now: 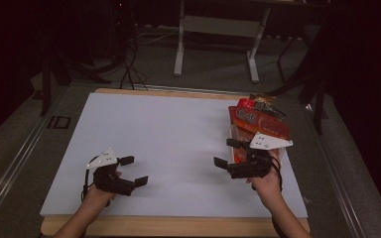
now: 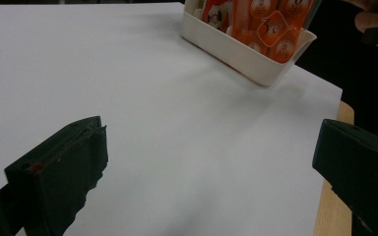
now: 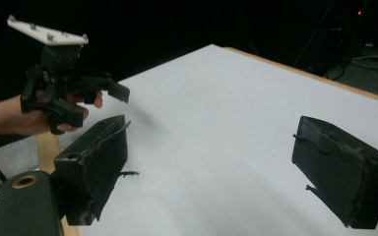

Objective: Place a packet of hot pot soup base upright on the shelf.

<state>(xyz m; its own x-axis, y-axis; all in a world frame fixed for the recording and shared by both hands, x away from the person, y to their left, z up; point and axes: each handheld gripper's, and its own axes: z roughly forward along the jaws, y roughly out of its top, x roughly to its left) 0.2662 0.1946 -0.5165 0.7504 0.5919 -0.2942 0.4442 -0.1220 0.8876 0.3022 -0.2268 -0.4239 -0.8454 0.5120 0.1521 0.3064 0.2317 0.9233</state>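
Snack packets (image 2: 263, 29) stand untouched in a white bin (image 2: 241, 51) at the table's (image 1: 168, 139) far right, so the work looks barely begun. Nearest, the left gripper (image 1: 133, 171) hovers over bare white board, jaws spread and empty. The right gripper (image 1: 226, 152), just beside the bin, is likewise spread, grasping nothing.

Two black grippers are being seen: the left gripper (image 1: 133, 171) and the right gripper (image 1: 227, 152), each being topped by a pale three-cornered plate dotted with small screws. Blocky, chipped-looking black jaws are showing. The forearms are appearing bare, though dimly lit.
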